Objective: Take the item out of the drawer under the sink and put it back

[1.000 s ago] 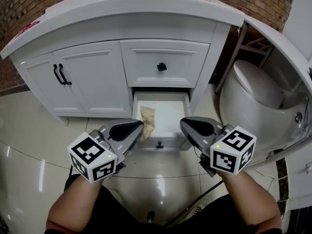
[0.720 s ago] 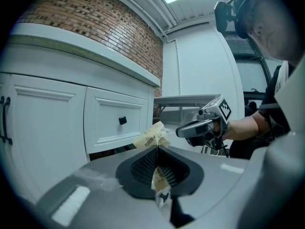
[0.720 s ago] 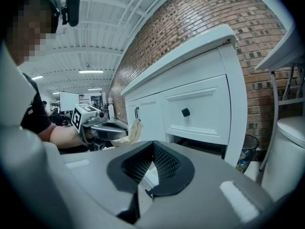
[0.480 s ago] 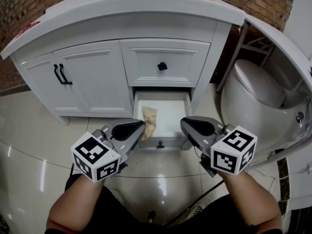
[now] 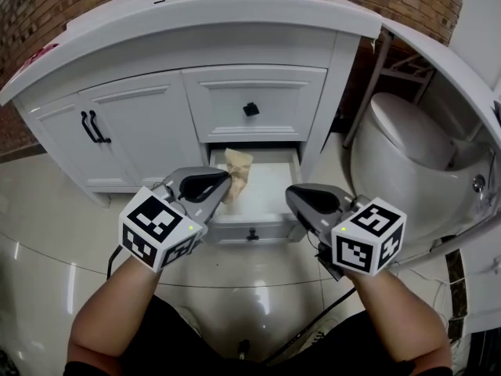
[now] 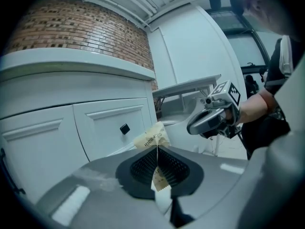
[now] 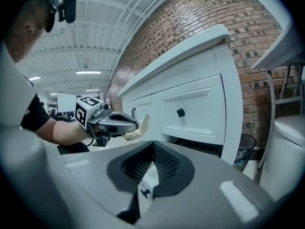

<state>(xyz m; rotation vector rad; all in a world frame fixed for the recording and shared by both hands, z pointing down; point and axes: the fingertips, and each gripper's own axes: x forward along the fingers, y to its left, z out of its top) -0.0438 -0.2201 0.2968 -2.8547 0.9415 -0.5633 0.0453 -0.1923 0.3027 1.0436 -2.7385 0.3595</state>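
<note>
We have the packet (image 5: 237,171) pinched in our left gripper (image 5: 221,188). Its fingers are pressed together on one thin edge, and most of the paper sticks out beyond the fingertips, over the left side of the open drawer (image 5: 270,185) under the sink. Our right gripper (image 5: 296,198) hangs just beside it, fingers closed on each other with nothing between them.

We judge the hold to be the weak point. With so little paper between the fingers, a quick tilt could let the packet slide out or tear. If we let go too soon, it may catch the drawer's front wall below the fingertips and drop to the floor (image 5: 47,210). The shut drawer (image 5: 252,104) sits just above the fingertips, and its lower edge could snag the packet's top.
</note>
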